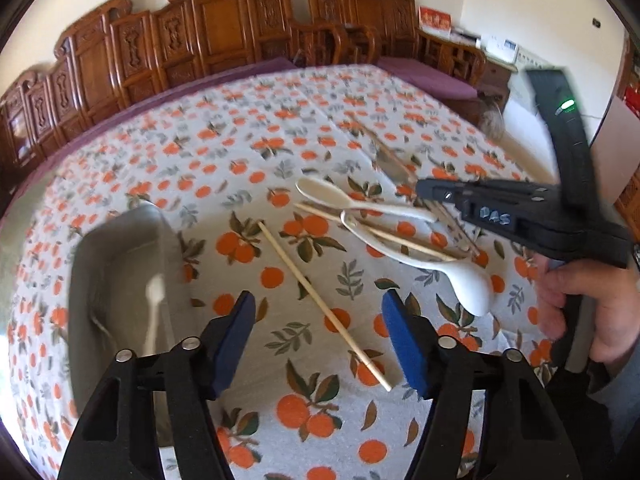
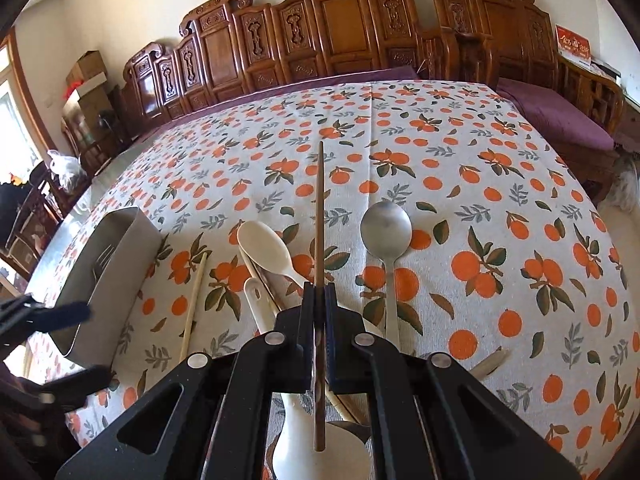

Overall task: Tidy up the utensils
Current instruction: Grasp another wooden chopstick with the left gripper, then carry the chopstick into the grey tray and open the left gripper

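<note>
My left gripper hangs open over a pale chopstick that lies slantwise on the tablecloth, in line with the gap between the blue pads; nothing is gripped. My right gripper is shut on a dark brown chopstick that sticks out forward and upward past the fingertips. In the left wrist view it hovers over a pile of white spoons and pale chopsticks. A metal spoon lies to the right of the held chopstick.
A metal tray stands at the left with a fork and a white spoon inside; it shows too in the right wrist view. An orange-print cloth covers the table. Carved wooden chairs line the far edge. A hand holds the right gripper.
</note>
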### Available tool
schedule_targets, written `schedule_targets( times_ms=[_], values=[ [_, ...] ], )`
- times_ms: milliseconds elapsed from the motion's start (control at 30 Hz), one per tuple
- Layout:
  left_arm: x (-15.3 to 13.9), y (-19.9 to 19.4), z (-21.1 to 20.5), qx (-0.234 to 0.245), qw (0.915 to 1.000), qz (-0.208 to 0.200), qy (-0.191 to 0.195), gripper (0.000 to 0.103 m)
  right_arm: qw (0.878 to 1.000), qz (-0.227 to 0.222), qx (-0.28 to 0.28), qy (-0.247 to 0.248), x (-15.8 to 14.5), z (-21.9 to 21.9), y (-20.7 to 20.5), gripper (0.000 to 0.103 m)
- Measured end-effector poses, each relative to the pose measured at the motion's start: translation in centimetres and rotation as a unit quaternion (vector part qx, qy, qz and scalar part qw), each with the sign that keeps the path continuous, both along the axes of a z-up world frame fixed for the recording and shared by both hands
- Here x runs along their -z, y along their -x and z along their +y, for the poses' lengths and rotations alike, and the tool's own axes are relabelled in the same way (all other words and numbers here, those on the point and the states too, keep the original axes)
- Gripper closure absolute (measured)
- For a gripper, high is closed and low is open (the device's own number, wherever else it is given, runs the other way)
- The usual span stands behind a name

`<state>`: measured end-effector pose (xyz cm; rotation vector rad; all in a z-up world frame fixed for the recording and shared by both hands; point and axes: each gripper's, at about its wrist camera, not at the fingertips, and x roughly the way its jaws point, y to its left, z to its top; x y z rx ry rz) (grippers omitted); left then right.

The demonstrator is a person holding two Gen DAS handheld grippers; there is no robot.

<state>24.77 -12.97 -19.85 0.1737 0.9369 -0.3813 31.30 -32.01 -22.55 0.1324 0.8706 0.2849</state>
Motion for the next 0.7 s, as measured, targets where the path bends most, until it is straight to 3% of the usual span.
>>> schedule_targets(
  times_ms=[267, 400, 500, 600, 700],
  values=[
    [5.1, -3.9, -0.5, -0.04, 0.9959, 0.078, 0.024, 0.063, 1.0, 0.005, -0.001, -0.007, 0.3, -0.2, 0.0, 0.097],
    [5.6, -4.3, -1.1, -0.042, 0.9967, 0.07, 0.004, 0.069, 1.0, 0.004, -0.002, -0.013, 0.2, -0.2, 0.0, 0.097],
    [5.7, -4.3, -1.4, -0.04, 0.9971, 0.061, -0.021, 0.087, 1.0, 0.004, -0.006, -0.013, 0.2, 0.1, -0.1, 0.097],
    [5.4, -4.3, -1.0, -0.036, 0.9972, 0.065, -0.011, 0.099, 1.0, 0.004, -0.01, -0.013, 0.2, 0.3, -0.1, 0.097],
    [4.6, -3.6, -0.3, -0.033, 0.9976, 0.061, 0.001, 0.099, 1.0, 0.005, -0.014, -0.018, 0.2, 0.6, -0.1, 0.097]
  ],
)
